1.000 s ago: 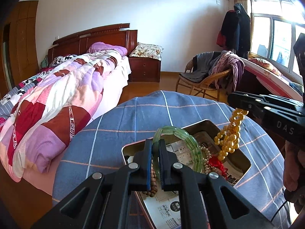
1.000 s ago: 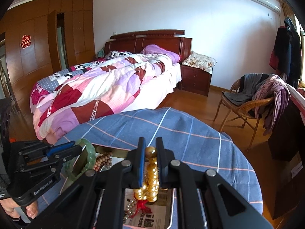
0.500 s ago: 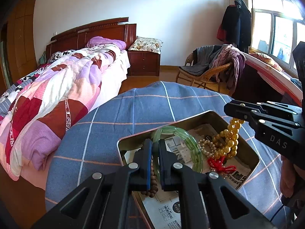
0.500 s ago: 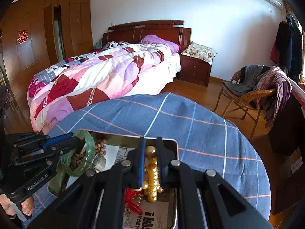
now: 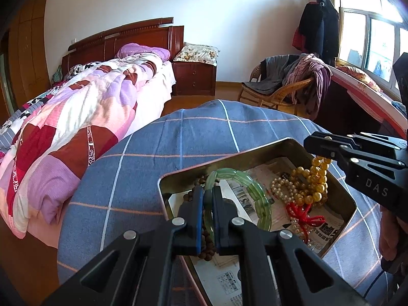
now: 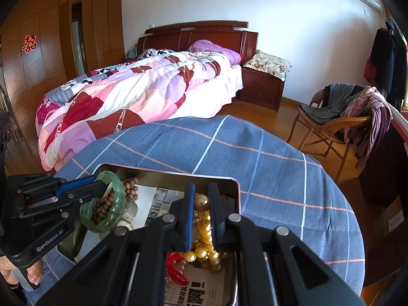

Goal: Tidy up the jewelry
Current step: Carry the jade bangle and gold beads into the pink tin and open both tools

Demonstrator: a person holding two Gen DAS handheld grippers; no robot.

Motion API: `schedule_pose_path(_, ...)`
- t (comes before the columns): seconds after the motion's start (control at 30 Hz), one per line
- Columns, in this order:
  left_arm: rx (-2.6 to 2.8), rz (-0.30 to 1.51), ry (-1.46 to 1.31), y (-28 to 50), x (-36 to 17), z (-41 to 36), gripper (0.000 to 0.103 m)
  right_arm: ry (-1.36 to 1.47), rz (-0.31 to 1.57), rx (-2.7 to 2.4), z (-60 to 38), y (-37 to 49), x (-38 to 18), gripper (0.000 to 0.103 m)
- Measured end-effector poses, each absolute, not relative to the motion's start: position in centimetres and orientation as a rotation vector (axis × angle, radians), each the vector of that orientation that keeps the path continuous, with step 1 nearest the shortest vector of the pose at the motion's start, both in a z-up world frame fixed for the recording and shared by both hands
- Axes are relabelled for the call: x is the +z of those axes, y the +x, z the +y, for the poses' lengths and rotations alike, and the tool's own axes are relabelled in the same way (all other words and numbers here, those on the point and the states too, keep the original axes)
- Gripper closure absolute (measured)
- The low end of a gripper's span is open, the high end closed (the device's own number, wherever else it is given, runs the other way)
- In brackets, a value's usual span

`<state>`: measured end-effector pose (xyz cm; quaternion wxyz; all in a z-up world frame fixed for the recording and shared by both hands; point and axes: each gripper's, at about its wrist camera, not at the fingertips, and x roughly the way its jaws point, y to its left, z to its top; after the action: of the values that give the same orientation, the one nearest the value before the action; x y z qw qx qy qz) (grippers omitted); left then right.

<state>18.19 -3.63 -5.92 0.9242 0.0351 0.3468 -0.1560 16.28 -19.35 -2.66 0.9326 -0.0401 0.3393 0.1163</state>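
Note:
A metal tin (image 5: 229,158) (image 6: 237,186) lined with newspaper sits on a round table under a blue checked cloth (image 5: 178,137). My left gripper (image 5: 208,191) (image 6: 103,183) is shut on a green bangle (image 5: 252,186) (image 6: 112,219), held down inside the tin's left part. My right gripper (image 6: 201,191) (image 5: 312,144) is shut on a strand of golden beads (image 6: 204,219) (image 5: 309,181), whose lower loops rest in the tin's right part. Brown wooden beads (image 6: 131,188) (image 5: 196,186), a pale pearl strand (image 5: 280,186) and a red tassel (image 5: 303,216) lie in the tin.
A bed with a pink and purple quilt (image 5: 76,127) stands left of the table. A wicker chair piled with clothes (image 5: 288,84) stands behind on the right, and a wooden nightstand (image 5: 195,79) against the far wall. The table's rim drops to a wood floor.
Both grippers have sunk toward the tin. The golden strand hung in the air before; now its lower beads lie in the tin. The green bangle sits lower too.

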Motion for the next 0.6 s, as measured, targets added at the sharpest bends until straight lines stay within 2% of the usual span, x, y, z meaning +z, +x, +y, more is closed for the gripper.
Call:
schedule_pose_path(0.2, -0.303, 0.711, 0.066, 18.4, -5.8, -3.6, 0.097, -0.092, 0.709, 0.230, -19.4, 16.3, -3.1, 0.090)
schedule_pose_path(0.3, -0.299, 0.718, 0.044, 18.5, -5.7, -3.3, 0.093, -0.100, 0.713, 0.216, -19.5, 16.2, -3.3, 0.089)
schedule_pose_path(0.37, -0.306, 0.717, 0.025, 18.5, -5.5, -3.1, 0.077, -0.097, 0.708, 0.208, -19.7, 16.0, -3.3, 0.079)
schedule_pose_path(0.4, -0.297, 0.709, 0.024, 18.3, -5.4, -3.1, 0.055, -0.093, 0.708, 0.207, -19.7, 16.0, -3.2, 0.069)
schedule_pose_path(0.43, -0.280, 0.687, 0.025, 18.1, -5.1, -3.0, 0.032, -0.086, 0.706, 0.207, -19.8, 15.9, -3.2, 0.064)
schedule_pose_path(0.47, -0.268, 0.671, 0.024, 17.8, -4.9, -2.9, 0.024, -0.083, 0.704, 0.204, -19.9, 15.9, -3.2, 0.062)
schedule_pose_path(0.5, -0.265, 0.653, 0.018, 17.5, -4.6, -2.7, 0.020, -0.084, 0.705, 0.201, -20.0, 15.7, -3.2, 0.061)
schedule_pose_path(0.57, -0.283, 0.643, 0.010, 17.3, -4.3, -2.5, 0.020, -0.084, 0.707, 0.196, -20.2, 15.5, -3.2, 0.057)
schedule_pose_path(0.6, -0.276, 0.646, 0.014, 17.3, -4.2, -2.4, 0.020, -0.085, 0.709, 0.191, -20.3, 15.4, -3.3, 0.051)
